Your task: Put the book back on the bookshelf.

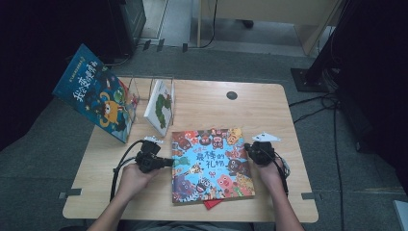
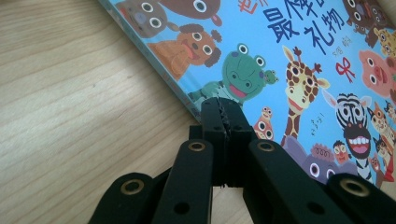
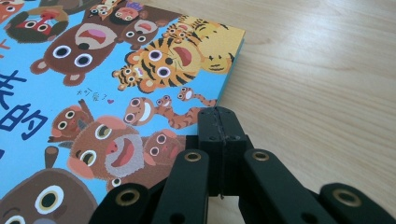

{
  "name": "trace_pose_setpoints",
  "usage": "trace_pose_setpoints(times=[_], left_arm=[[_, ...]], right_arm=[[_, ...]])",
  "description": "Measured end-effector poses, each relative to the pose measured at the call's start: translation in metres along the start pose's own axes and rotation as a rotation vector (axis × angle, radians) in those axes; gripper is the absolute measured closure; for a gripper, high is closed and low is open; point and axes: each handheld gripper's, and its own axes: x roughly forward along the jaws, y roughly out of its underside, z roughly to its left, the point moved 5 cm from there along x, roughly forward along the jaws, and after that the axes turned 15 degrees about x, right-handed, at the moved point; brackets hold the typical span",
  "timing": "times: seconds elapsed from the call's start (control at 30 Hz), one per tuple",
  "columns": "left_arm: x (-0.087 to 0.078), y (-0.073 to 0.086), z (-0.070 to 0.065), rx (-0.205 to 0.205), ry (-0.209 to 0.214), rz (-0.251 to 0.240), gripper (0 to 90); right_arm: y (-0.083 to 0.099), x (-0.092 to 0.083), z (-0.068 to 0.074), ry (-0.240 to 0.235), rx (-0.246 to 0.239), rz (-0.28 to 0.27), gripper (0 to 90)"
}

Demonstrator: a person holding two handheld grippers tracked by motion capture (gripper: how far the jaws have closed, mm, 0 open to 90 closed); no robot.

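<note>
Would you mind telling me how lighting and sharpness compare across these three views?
High view: dim and soft, dark corners, the picture book blurry. Left gripper view: bright, the cover sharp, near linkages soft. Right gripper view: evenly lit, wood grain of the table crisp.

Light wooden table (image 1: 269, 103), rounded corners, a dark round cap (image 1: 232, 95) set into its far side. Flat on the near middle lies a bright blue picture book (image 1: 211, 163) crowded with cartoon animals, a red corner (image 1: 212, 204) poking out beneath its near edge. At the far left stands a clear rack (image 1: 144, 94), holding a white book (image 1: 160, 107); a big blue book (image 1: 94, 91) leans beside it.
</note>
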Motion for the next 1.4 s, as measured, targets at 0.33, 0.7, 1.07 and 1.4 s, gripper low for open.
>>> trace_pose_setpoints(times=[0.33,0.7,1.07,1.4], left_arm=[[-0.009,0.013,0.001,-0.036,-0.023,-0.015,90.0],[-0.014,0.021,-0.002,-0.062,-0.040,-0.028,90.0],[-0.002,0.014,-0.019,-0.028,0.012,-0.016,90.0],[0.018,0.000,-0.041,0.025,0.079,-0.010,90.0]], right_arm=[[-0.014,0.020,0.013,-0.024,-0.013,-0.013,90.0],[-0.027,0.036,0.023,-0.047,-0.009,-0.015,90.0],[-0.024,0.016,0.013,-0.076,0.005,-0.042,90.0],[-0.011,-0.002,0.003,-0.071,0.006,-0.054,90.0]])
